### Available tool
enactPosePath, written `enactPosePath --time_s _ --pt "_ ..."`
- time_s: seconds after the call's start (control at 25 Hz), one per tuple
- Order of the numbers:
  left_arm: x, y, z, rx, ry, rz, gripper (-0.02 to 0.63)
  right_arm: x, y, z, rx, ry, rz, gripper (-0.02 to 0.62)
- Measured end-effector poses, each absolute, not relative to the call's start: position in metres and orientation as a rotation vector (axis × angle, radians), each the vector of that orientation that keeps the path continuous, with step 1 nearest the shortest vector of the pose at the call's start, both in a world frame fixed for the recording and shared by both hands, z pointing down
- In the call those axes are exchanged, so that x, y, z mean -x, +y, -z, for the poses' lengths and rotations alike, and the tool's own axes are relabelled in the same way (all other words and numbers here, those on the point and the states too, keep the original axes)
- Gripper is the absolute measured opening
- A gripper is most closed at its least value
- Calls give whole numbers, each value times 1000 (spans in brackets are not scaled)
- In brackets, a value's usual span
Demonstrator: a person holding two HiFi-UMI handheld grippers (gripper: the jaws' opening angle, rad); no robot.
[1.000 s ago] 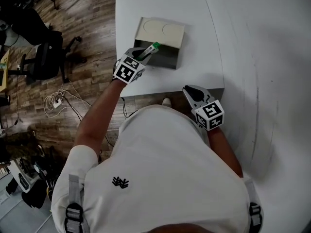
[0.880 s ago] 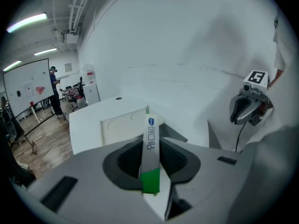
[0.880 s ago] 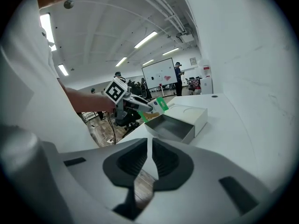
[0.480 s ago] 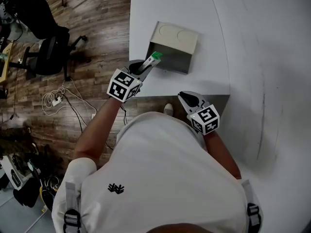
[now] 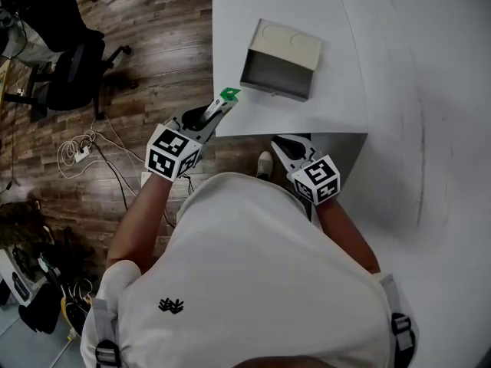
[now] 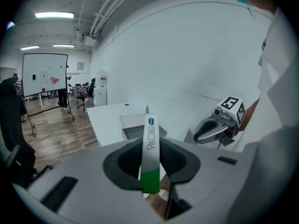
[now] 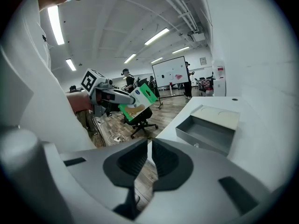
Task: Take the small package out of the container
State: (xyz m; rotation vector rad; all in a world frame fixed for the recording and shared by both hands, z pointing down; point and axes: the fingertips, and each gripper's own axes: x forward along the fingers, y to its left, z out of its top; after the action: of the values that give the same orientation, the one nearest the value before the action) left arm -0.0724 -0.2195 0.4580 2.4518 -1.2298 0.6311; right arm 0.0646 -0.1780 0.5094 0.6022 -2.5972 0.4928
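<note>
Between the left gripper's (image 6: 150,168) fingers, the small package (image 6: 150,146) is pinched edge-on. It is held in the air by the near-left corner of the surface (image 5: 253,117), well apart from the container (image 5: 280,58). The right gripper (image 5: 284,144) hangs at the near edge, its fingers pressed almost together on nothing. The hold looks slim, so a jolt could twist the thin pack loose and drop it off the edge to the floor. Only the right gripper view shows the pack's broad white-and-green face and a container that looks empty. Only the head view shows how close the corner is.
</note>
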Motion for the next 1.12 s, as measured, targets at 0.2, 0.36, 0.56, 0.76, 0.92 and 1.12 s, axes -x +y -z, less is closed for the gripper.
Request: enactPosePath --time_s 0.2,0.36,0.56,0.76,0.92,1.12 --pt "86 -186 -452 -2470 -1191 -634 92 -46 -160 -504 -627 -2592 -483 28" --pt "98 -165 -448 -2485 -1173 -615 92 -33 -143 -501 -646 -2583 -466 26" --pt "108 -138 -444 -2506 -1147 -580 92 -23 -121 -501 -683 -2569 -453 25" --pt "119 -110 -442 -2521 -1115 -563 92 -13 -97 -500 -712 -2557 -443 25" --pt "124 -93 -441 -2538 -1098 -563 92 -6 -81 -501 -726 -2555 -439 23" --pt "127 -69 -442 -2548 -1081 -560 92 -1 -58 -502 -738 -2554 -435 23"
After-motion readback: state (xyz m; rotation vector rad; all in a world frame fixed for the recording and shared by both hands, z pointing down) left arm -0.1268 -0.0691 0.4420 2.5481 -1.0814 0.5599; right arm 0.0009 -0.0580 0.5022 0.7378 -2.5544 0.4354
